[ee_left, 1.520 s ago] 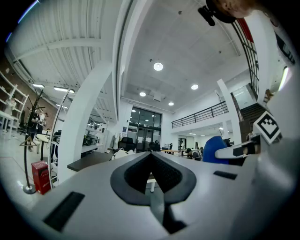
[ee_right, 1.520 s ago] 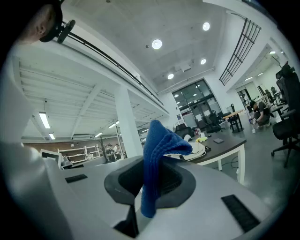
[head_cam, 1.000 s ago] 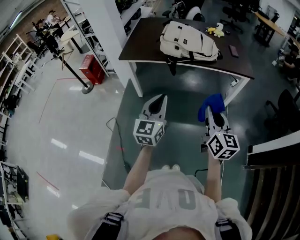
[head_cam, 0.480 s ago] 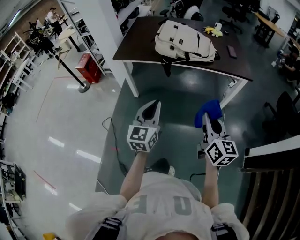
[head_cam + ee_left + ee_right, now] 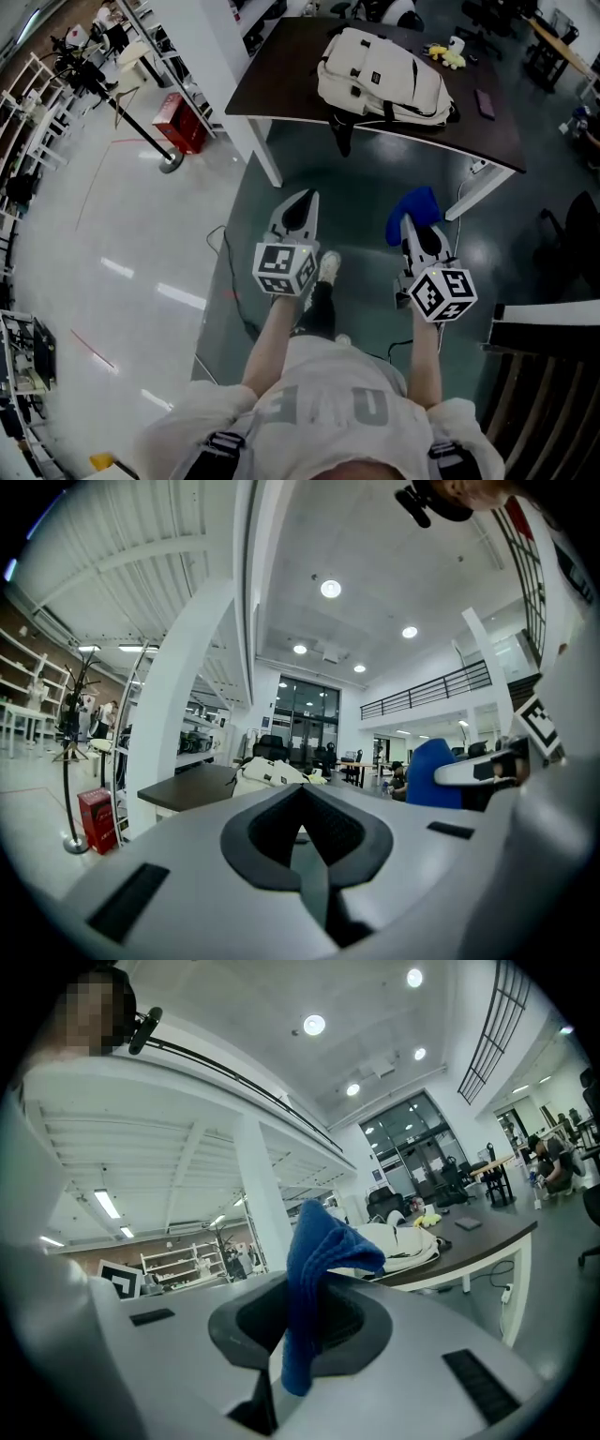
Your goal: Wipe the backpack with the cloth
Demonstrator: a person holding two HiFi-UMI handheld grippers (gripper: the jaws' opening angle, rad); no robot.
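Compared with a second ago, the table [image 5: 281, 89] sits a little nearer and higher in the head view. The person has swung one leg forward, so a pale shoe [image 5: 327, 266] now shows between the two arms. That reads as walking up to the table, and the wiping itself has not begun. The cream backpack [image 5: 380, 80] lies flat on the table's dark top as before, with one black strap hanging over the near edge. It is well apart from both tools.

The left claw [image 5: 302, 202] is carried out in front as it was. In its own view its jaws are pressed together with nothing between them. The right claw [image 5: 417, 230] has likewise kept its grip. Its jaws are pinched on the blue cloth [image 5: 412, 208], which stands up from them in a folded tuft. So the wiping tool is in hand, and what is left is probably to get within reach and bring the cloth down onto the bag.

By count:
- One table.
- One backpack.
- Two claws.
- One blue cloth.
- One dark flat object [image 5: 485, 101] on the table's right side.
- One small yellow toy [image 5: 448, 58] at the far edge.
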